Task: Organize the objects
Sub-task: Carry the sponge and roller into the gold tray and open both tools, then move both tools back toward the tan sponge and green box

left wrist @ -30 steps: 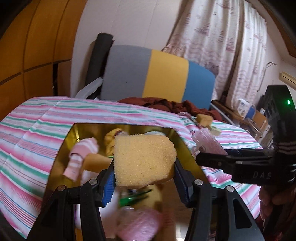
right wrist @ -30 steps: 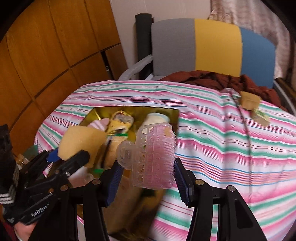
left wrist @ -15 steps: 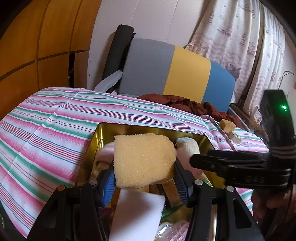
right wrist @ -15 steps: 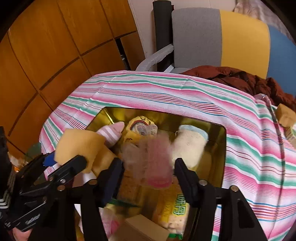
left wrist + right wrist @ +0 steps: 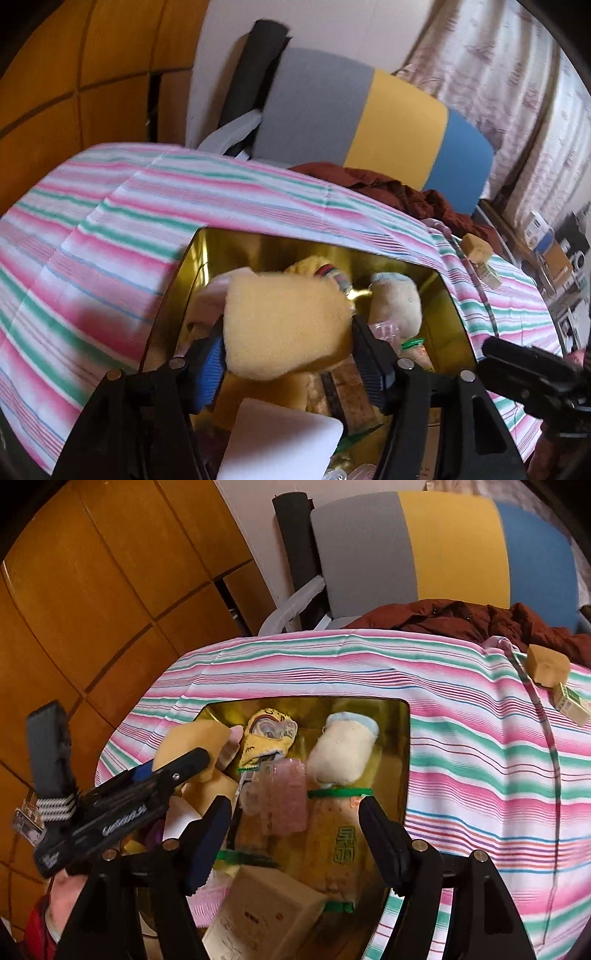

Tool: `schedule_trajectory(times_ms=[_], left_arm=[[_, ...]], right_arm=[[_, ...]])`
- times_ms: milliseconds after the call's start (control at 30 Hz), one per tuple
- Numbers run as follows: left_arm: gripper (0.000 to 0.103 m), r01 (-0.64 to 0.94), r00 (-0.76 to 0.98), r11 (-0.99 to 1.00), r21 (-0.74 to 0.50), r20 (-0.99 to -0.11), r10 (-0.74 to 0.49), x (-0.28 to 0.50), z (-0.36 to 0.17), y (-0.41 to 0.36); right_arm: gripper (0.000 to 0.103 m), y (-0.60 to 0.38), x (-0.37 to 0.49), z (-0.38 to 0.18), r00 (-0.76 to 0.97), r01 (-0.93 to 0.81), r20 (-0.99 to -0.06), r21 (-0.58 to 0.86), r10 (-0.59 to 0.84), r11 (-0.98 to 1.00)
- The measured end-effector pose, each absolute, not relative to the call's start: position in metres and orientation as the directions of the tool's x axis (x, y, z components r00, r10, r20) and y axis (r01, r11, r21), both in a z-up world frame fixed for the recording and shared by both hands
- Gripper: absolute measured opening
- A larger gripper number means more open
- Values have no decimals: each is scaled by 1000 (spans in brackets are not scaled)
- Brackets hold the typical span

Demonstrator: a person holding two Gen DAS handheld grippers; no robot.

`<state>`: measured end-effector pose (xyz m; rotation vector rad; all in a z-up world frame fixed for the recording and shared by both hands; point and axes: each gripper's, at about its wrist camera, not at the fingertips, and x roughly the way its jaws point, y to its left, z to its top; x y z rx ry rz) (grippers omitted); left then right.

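Yellow sponge [image 5: 286, 325] sat clamped between my left gripper [image 5: 288, 356] fingers, centre of left wrist frame, held above gold tin [image 5: 258, 243]. My right gripper [image 5: 295, 834] jaws stood apart, gripping nothing; pink hair roller [image 5: 282, 799] lay loose in tin below them, centre of right wrist frame. Cream mitten [image 5: 341, 751] and yellow pouch [image 5: 267, 740] lay side by side toward tin's far wall. Tin rested on striped cloth [image 5: 461, 716]. Tan block [image 5: 546, 664] sat on cloth, upper right, well apart from tin.
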<state>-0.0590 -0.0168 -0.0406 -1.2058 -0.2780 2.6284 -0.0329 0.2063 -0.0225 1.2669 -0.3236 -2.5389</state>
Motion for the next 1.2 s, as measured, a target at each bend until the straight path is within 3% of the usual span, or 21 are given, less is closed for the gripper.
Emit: schedule_trajectory(times_ms=[267,467,567,667,733,900,1000,1200], left_arm=[[82,-131,-715,-936,-325,-624,317,-40,-21,-27],[79,-78,-725,-964,-253,-649,229,-46,-19,-29],[61,-52,-686,-979,-196,-705,178,-56,-28,-27],[61,-74,-605,-990,-122,-784,142,-67,-47,-17],[60,-80,-591,-987,-141,-791,160,-66,-50,-14],[61,-66,-661,-986,-154,-734,158,-53,-28,-8],[68,-71,-702,-989,-134,-697,144,-46,-13,2],[77,-188,-714,-967,-169,-653,253,-35,3,40]], right_arm=[[72,210,-24,-20,-583,156,-725,342,-366,-927],[72,216,-18,-18,-590,158,-715,353,-375,-922],[72,221,-15,-17,-594,150,-715,352,-369,-924],[72,227,-13,-16,-598,144,-715,350,-363,-926],[72,232,-12,-17,-599,138,-714,356,-364,-924],[72,248,-8,-15,-611,119,-707,363,-356,-924],[72,262,-5,-15,-622,99,-708,353,-335,-930],[73,302,-4,-20,-639,15,-725,323,-258,-946]])
